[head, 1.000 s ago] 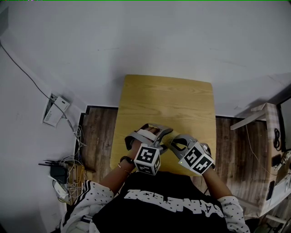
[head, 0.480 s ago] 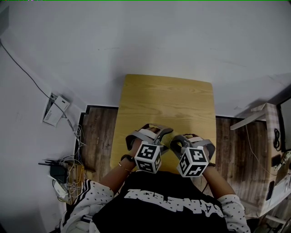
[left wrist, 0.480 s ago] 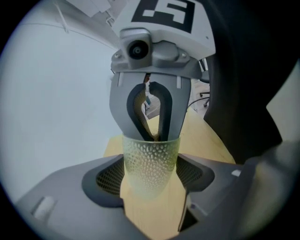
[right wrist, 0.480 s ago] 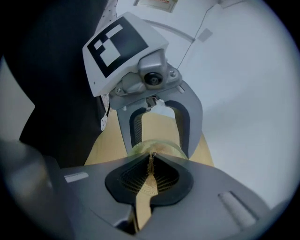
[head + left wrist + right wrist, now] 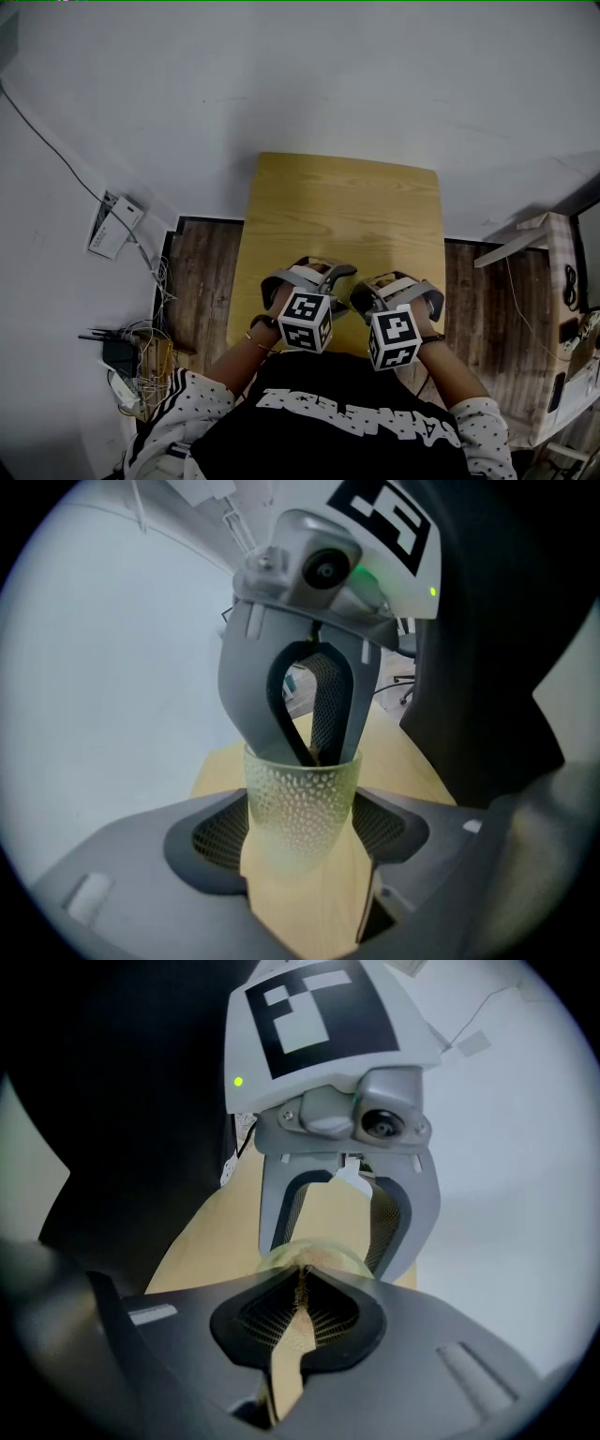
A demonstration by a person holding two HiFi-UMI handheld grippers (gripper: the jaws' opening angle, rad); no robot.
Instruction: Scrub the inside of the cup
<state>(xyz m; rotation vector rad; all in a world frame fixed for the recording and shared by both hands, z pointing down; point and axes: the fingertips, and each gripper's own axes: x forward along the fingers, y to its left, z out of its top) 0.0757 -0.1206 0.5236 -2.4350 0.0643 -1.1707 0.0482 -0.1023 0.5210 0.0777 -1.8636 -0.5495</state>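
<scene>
We see our left gripper (image 5: 302,834) clasping a pale green, dimpled cup (image 5: 302,799), one pad pressed to each of its sides, above the wooden surface (image 5: 305,921). The right gripper (image 5: 314,754) reaches down from above. Its jaws meet at the tips just inside the cup's rim, and its marker cube (image 5: 394,522) shows at the top.

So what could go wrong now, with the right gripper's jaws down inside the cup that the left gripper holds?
1. The left gripper clamps the dimpled cup only by its sides, over the wooden table; a hard push might make it slip out and fall.
2. The right gripper has its shut jaws filling much of the cup's mouth; a twist could lever the cup loose.
</scene>
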